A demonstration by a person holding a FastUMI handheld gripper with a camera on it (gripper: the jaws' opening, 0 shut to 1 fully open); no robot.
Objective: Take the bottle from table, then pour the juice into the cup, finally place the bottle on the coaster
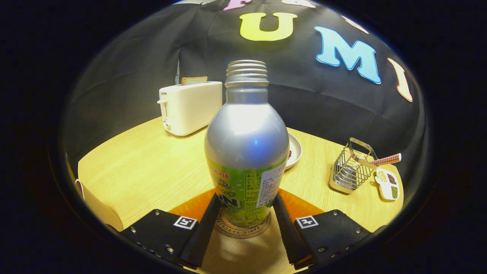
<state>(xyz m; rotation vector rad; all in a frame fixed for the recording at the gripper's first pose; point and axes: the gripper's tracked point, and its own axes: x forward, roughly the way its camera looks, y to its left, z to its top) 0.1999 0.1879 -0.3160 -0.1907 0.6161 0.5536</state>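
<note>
A silver metal bottle with a green printed label and an uncapped threaded neck [246,152] stands upright on a round brown coaster with lettering around its rim [243,229], which lies on the pale wooden round table [144,167]. The gripper [243,207] has its two fingers on either side of the bottle's lower body, each finger [207,220] lying against the label, so the tool appears to be clasping the bottle; whether the pads press firmly or merely touch cannot be told for sure. An orange mat [194,207] shows beneath the coaster, spreading to both sides behind the fingers. Beyond the bottle, to its left, a cream-white toaster [189,106] holds a slice of bread [194,80] in its slot. Just behind the bottle on the right, the edge of a white plate [295,150] peeks out. Well apart on the right side of the table stands a small wire rack with a metal handle [352,169], with a red-and-white striped stick [386,159] and a small white decorated dish [387,183] beside it
</note>
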